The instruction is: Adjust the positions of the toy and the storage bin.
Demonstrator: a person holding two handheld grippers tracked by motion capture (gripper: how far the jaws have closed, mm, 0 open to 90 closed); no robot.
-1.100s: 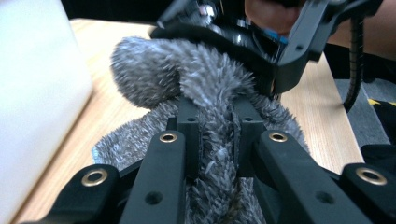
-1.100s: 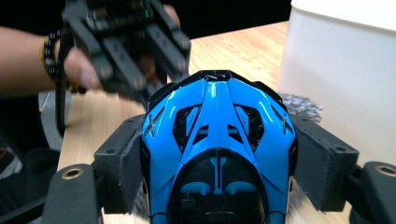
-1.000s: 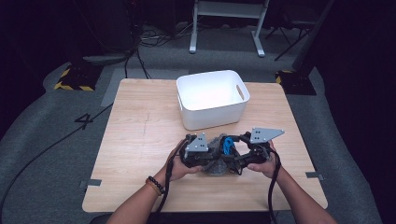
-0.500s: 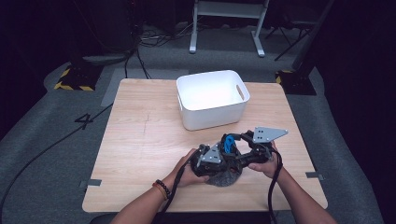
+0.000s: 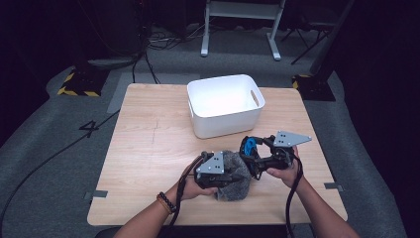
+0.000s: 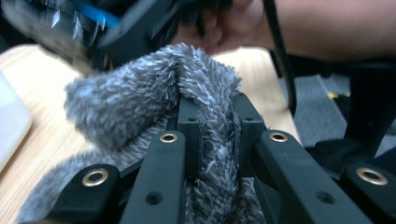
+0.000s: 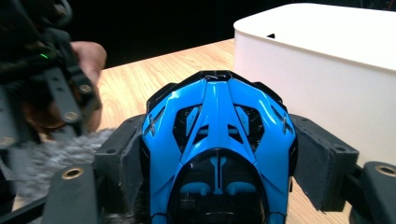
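A grey fuzzy cloth [image 5: 233,174] lies bunched on the table's front middle. My left gripper [image 6: 215,126] is shut on a fold of the grey cloth [image 6: 154,98]; in the high view the left gripper [image 5: 218,171] sits at the cloth's left side. A blue and black toy car [image 7: 217,149] is clamped between the pads of my right gripper [image 7: 217,158]. From above, the toy car [image 5: 248,146] and right gripper [image 5: 252,153] are just right of the cloth and slightly above the table.
A white plastic bin [image 5: 225,104] stands behind the grippers at the table's back middle; its wall [image 7: 322,70] is close to the car. The wooden table [image 5: 148,144] has bare surface on the left. Black cables trail on the floor beyond.
The left gripper has moved toward the table's front with the grey cloth, which now spreads out below the hands. The right gripper with the car has held its place.
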